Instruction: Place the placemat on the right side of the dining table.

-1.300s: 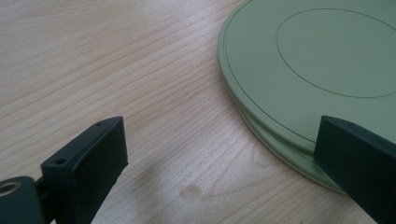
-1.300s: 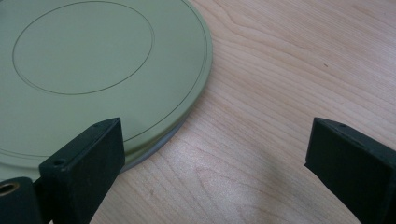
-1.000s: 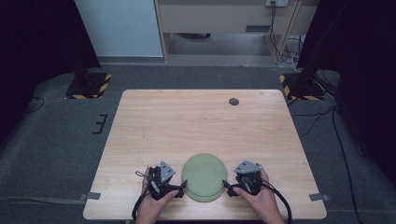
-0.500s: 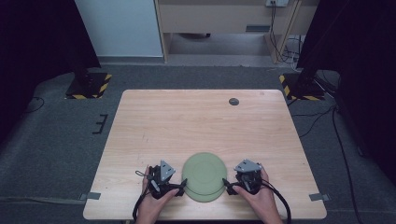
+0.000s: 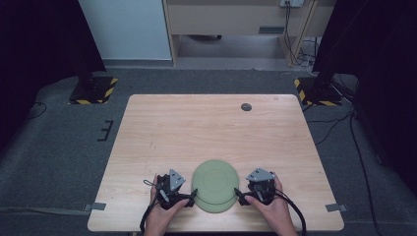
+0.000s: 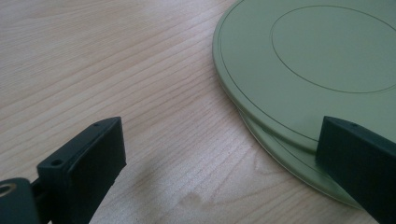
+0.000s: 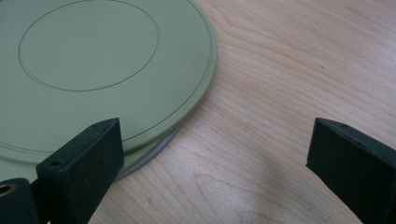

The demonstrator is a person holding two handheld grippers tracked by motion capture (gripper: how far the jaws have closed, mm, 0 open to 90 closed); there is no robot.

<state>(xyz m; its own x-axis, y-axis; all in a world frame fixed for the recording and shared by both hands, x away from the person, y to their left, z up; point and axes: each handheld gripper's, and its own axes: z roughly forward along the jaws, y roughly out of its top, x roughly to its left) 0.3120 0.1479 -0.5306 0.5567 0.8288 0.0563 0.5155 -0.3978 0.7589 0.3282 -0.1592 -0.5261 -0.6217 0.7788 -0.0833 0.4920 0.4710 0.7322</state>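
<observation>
Two pale green plates [image 5: 215, 185] lie stacked, the upper one shifted slightly off the lower, near the front edge of the wooden table [image 5: 211, 128]. My left gripper [image 5: 189, 199] rests on the table just left of the stack, open, its right jaw over the stack's rim [image 6: 261, 126]. Just right of the stack sits my right gripper [image 5: 240, 195], also open, its left jaw over the plates' edge [image 7: 187, 107]. Neither gripper holds anything. A hand holds each gripper from below.
A small dark round disc [image 5: 246, 106] lies near the table's far edge, right of centre. Grey carpet surrounds the table, with stand bases [image 5: 93, 88] marked in yellow and black at the back corners and cables [image 5: 354, 123] on the right.
</observation>
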